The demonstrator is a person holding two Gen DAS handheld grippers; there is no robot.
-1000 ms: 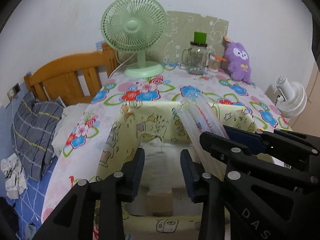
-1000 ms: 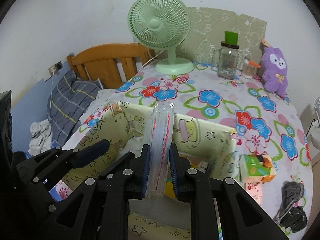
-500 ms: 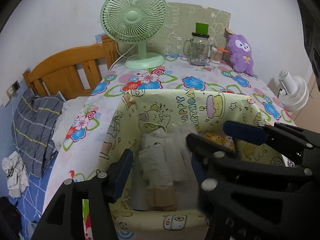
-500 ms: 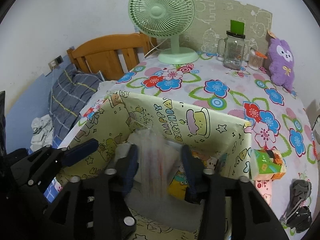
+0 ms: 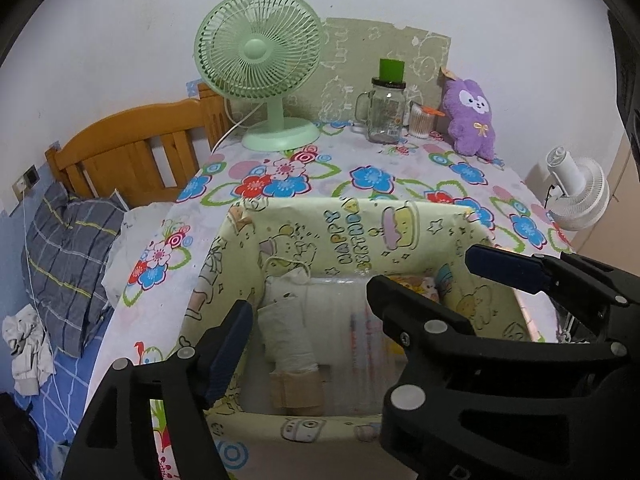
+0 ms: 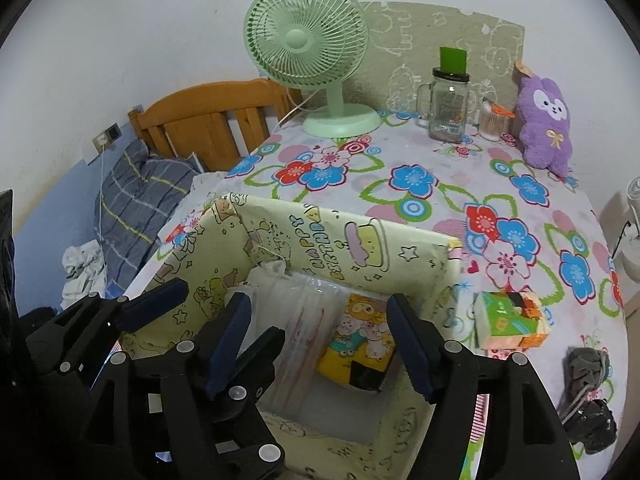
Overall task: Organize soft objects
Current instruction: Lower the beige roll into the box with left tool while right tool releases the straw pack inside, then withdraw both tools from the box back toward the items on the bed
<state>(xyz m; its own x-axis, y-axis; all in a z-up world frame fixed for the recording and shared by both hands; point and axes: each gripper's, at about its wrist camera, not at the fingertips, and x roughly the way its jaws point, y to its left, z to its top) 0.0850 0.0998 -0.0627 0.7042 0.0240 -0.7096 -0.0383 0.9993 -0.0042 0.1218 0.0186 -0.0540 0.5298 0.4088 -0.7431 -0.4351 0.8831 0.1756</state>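
The box [image 6: 404, 256] is yellow, with cartoon drawings and "HAPPY BIRTHDAY" on its inside wall. It sits on the flowered counter [image 6: 440, 184], on the near side from the green fan [image 6: 308, 48].

Inside the box lies a clear plastic bag [image 6: 308, 320] with red lines on it, flat in the middle. Left of the bag in the box is a white cloth bundle [image 5: 286, 328] with a string. Right of the bag is a small yellow pack [image 6: 360, 340] with cartoon animals.

The left tool [image 5: 310, 308] and the right tool [image 6: 320, 332] both hang over the box. Both have just been opening, and both now stand wide apart with nothing gripped; the bag lies loose below them.

The tools hide the near part of the box floor. A tan thing [image 5: 296, 392] under the bundle is hard to make out. Outside the box, just right of it, lies a green pack [image 6: 512, 320].
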